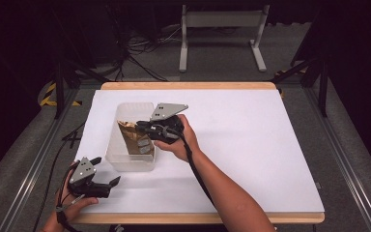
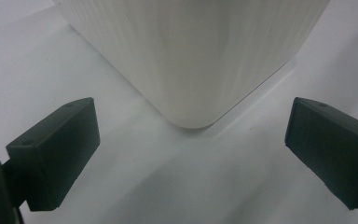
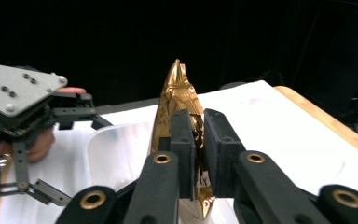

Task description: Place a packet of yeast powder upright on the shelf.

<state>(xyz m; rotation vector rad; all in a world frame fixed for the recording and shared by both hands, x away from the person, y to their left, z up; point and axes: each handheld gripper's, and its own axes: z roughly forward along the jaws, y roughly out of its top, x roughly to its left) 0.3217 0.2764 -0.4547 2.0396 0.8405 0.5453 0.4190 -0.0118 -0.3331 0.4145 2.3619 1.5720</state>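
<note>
You are pinching the gold packet (image 3: 179,100) in the right gripper (image 3: 195,140); lower it straight into the bin (image 1: 125,159), left gripper (image 2: 191,149) idling wide open.

Wooden-edged bench (image 1: 188,86), covered almost fully by a white sheet (image 1: 251,145). On the sheet, left of centre, a translucent plastic bin (image 1: 121,157), standing upright. Near the front left corner, just short of the bin, the left gripper (image 1: 107,170) resting low on the sheet.

The gold packet's (image 3: 179,112) printing was too blurred to read, its lower end hidden behind the jaws; the frame's top edge cropped the translucent bin (image 2: 196,51).
</note>
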